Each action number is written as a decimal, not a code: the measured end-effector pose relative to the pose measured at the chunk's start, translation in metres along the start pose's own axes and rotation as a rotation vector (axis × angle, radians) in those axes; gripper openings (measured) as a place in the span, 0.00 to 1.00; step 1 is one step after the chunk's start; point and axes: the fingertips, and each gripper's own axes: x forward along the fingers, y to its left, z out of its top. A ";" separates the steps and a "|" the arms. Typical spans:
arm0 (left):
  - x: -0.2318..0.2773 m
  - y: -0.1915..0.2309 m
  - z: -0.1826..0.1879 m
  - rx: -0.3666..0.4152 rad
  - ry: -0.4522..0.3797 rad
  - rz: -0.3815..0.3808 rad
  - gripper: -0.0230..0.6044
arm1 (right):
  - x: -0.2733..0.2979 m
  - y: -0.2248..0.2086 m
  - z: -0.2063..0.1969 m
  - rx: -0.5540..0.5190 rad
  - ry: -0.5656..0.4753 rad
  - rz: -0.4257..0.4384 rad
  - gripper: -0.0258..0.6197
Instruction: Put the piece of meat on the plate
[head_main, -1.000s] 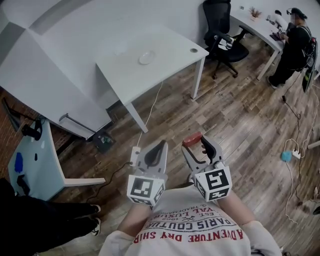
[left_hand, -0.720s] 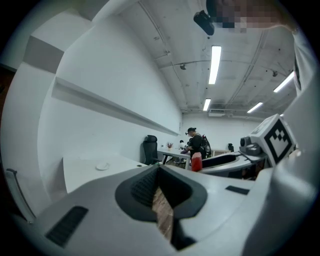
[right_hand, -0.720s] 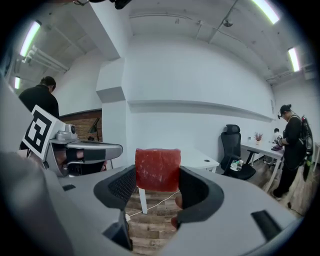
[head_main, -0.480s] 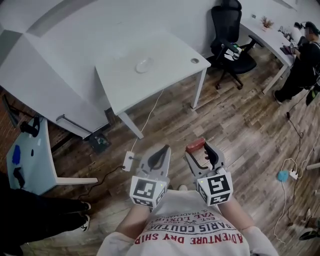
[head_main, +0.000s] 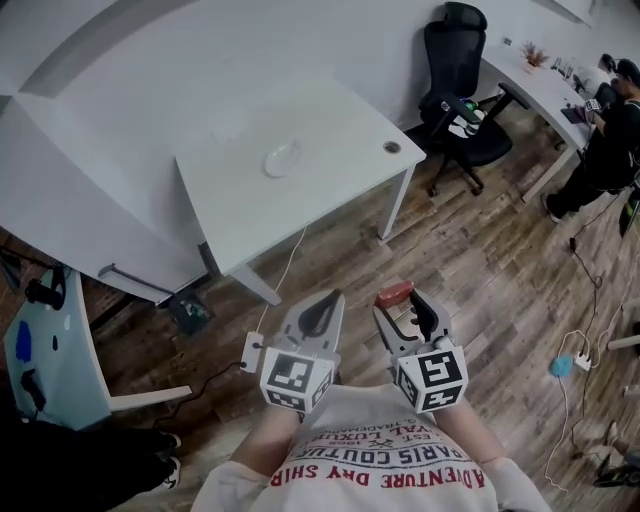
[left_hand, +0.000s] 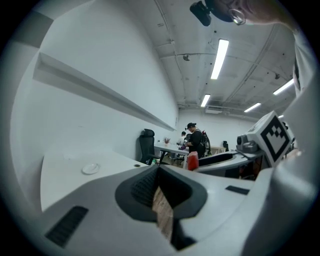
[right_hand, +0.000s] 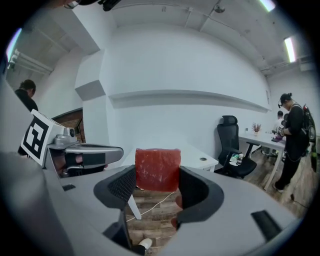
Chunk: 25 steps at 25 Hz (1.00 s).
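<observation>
A red block of meat (head_main: 394, 293) (right_hand: 158, 169) is clamped between the tips of my right gripper (head_main: 400, 300) (right_hand: 158, 175), held close in front of the person's chest. My left gripper (head_main: 320, 307) (left_hand: 159, 200) is beside it, its jaws closed together with nothing between them. A small white plate (head_main: 281, 157) (left_hand: 90, 168) rests on the white table (head_main: 330, 130) well ahead, far from both grippers.
A white cable hangs from the table down to a power strip (head_main: 252, 352) on the wooden floor. A black office chair (head_main: 455, 70) stands to the table's right. A person (head_main: 612, 130) is at another desk at far right. A light blue stand (head_main: 50, 350) is at left.
The view has shifted toward the table, which now looks nearer. Both grippers keep their pose and the meat stays clamped in the right one.
</observation>
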 end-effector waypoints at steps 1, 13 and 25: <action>0.009 0.013 0.005 -0.001 -0.003 -0.016 0.05 | 0.014 -0.001 0.006 0.016 0.002 -0.005 0.46; 0.092 0.179 0.051 0.016 -0.010 -0.079 0.05 | 0.179 0.001 0.082 -0.037 -0.001 -0.091 0.46; 0.132 0.258 0.042 -0.046 0.007 0.005 0.05 | 0.273 0.002 0.097 -0.086 0.048 0.016 0.46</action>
